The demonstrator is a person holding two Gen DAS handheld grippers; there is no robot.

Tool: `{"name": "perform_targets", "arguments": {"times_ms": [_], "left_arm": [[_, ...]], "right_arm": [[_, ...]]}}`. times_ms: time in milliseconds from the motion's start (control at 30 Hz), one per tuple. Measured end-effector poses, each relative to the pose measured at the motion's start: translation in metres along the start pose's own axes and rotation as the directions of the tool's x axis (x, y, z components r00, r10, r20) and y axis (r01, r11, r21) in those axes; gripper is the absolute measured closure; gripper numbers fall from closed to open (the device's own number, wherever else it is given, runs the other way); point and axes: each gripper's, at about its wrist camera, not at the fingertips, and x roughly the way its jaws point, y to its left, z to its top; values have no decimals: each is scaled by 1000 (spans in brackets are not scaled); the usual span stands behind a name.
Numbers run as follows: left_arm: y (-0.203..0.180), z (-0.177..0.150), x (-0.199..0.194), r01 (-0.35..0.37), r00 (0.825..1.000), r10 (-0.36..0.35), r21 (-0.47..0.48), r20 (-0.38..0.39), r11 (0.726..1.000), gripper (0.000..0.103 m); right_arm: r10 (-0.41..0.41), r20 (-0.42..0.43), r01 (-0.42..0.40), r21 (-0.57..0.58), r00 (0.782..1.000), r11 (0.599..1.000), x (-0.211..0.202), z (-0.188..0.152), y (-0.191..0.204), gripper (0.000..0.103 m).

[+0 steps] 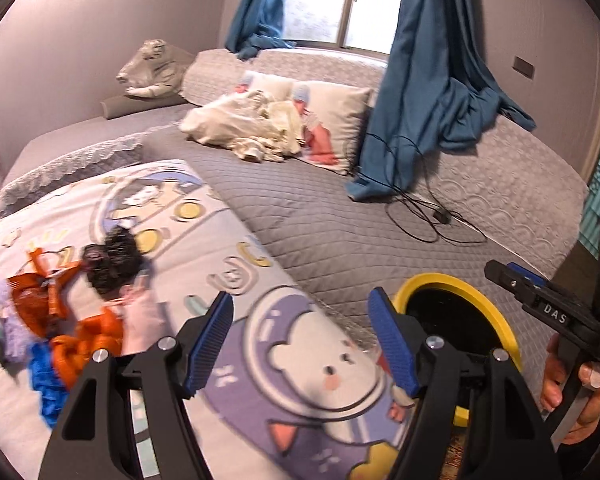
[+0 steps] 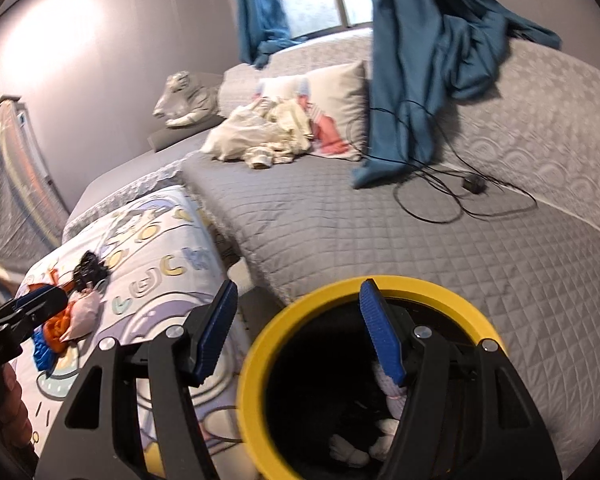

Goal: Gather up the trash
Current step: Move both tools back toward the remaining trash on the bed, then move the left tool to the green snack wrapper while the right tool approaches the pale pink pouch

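A: Your left hand-held gripper (image 1: 300, 344) is spread with nothing between its blue pads. It sits over the cartoon-print quilt (image 1: 228, 264), and the open stretch of that quilt lies ahead of you. The trash pile (image 1: 76, 304) lies on the quilt to your left: orange wrappers, a black crumpled piece, a pale pink bag and something blue. It is blurred, so you cannot count the pieces.

B: And the right one?

A: Your right hand-held gripper (image 2: 298, 334) is also spread and empty. Its right finger is in front of the mouth of the yellow-rimmed bin (image 2: 260, 344), which stands just right of the quilt's edge. Inside the bin you can make out a few pale crumpled bits near the bottom; the rest is dark.

B: What is around you?

A: Far off, the grey quilted bed cover (image 1: 340, 232) is mostly bare. A black cable with a small adapter (image 1: 440, 216) lies loose on its right side, under the hanging blue curtain (image 1: 428, 92). Pillows and a heap of cream cloth (image 1: 244, 128) sit at the far end, with a white tiger figure (image 1: 152, 68) to their left.
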Motion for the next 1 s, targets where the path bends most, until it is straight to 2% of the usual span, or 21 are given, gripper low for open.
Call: {"name": "perform_targets", "arguments": {"times_ms": [267, 700, 1000], "left_arm": [[42, -7, -38, -87, 995, 89, -54, 37, 995, 36], [103, -26, -94, -229, 968, 239, -126, 72, 965, 36], [131, -35, -116, -271, 954, 289, -182, 82, 945, 36]], "right_arm": [[83, 2, -82, -92, 997, 992, 0, 2, 57, 43], [225, -27, -225, -210, 974, 951, -5, -6, 136, 43], [286, -63, -292, -290, 956, 912, -10, -16, 184, 42]]}}
